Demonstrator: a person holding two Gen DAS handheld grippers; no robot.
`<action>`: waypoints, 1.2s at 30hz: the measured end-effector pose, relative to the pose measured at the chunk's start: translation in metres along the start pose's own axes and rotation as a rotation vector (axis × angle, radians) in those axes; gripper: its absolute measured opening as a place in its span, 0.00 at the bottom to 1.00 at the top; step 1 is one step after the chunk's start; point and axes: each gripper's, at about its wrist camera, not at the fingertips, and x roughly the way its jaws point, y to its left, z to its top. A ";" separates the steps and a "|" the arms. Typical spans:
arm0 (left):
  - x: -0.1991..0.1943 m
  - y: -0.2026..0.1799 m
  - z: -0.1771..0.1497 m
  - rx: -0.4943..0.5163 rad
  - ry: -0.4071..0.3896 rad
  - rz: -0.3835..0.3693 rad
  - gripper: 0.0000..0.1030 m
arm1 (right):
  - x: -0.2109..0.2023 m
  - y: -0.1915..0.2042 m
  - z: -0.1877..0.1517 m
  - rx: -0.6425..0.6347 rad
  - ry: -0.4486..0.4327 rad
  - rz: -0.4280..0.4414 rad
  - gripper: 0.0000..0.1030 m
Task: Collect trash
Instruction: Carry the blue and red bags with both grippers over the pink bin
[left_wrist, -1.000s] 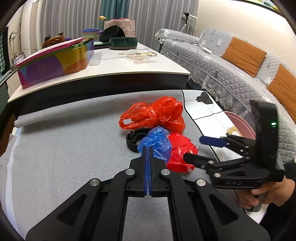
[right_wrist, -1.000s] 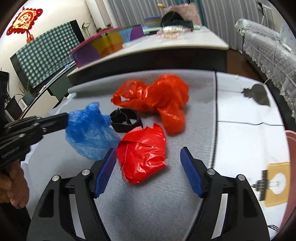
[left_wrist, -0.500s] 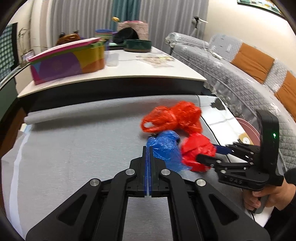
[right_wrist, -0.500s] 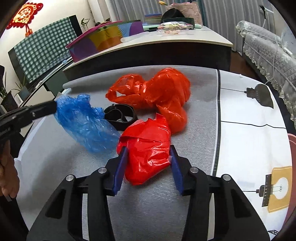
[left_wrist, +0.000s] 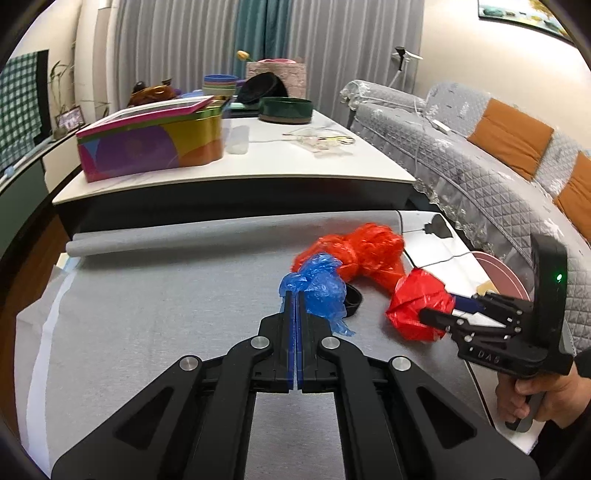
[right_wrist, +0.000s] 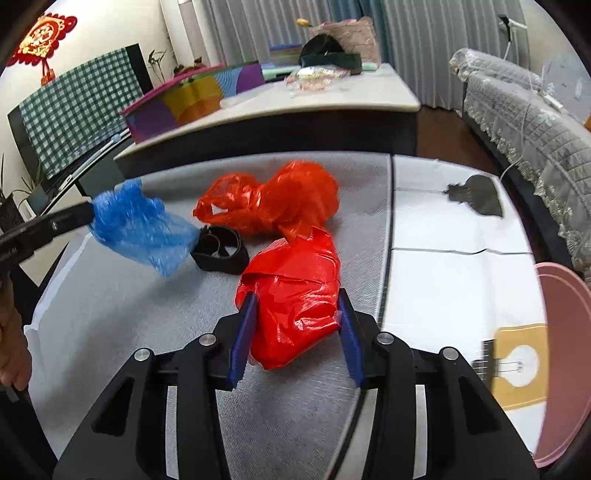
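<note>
My left gripper (left_wrist: 295, 295) is shut on a crumpled blue plastic bag (left_wrist: 319, 286) and holds it above the grey mat (left_wrist: 155, 314); the bag also shows in the right wrist view (right_wrist: 142, 227). My right gripper (right_wrist: 295, 299) is shut on a crumpled red plastic bag (right_wrist: 295, 291) and holds it just above the mat; it also shows in the left wrist view (left_wrist: 417, 306). A larger orange-red plastic bag (right_wrist: 273, 199) lies on the mat behind. A black ring-shaped object (right_wrist: 219, 251) lies beside it.
A white patterned cloth (right_wrist: 454, 280) covers the table's right part, with a pink plate (right_wrist: 565, 332) at its edge. Behind stands a white table (left_wrist: 258, 162) with a colourful tin box (left_wrist: 151, 146) and bowls. A grey sofa (left_wrist: 480, 166) runs along the right.
My right gripper closed around the red bag and lifted it. My left gripper rose and pulled back with the blue bag.
</note>
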 end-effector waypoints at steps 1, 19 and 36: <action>0.000 -0.003 0.000 0.007 -0.002 -0.002 0.00 | -0.005 -0.001 0.001 -0.002 -0.011 -0.006 0.42; -0.010 -0.058 0.007 0.054 -0.040 -0.045 0.00 | -0.078 -0.039 -0.001 0.024 -0.133 -0.127 0.42; -0.001 -0.123 0.017 0.104 -0.055 -0.124 0.00 | -0.123 -0.093 -0.006 0.071 -0.183 -0.266 0.42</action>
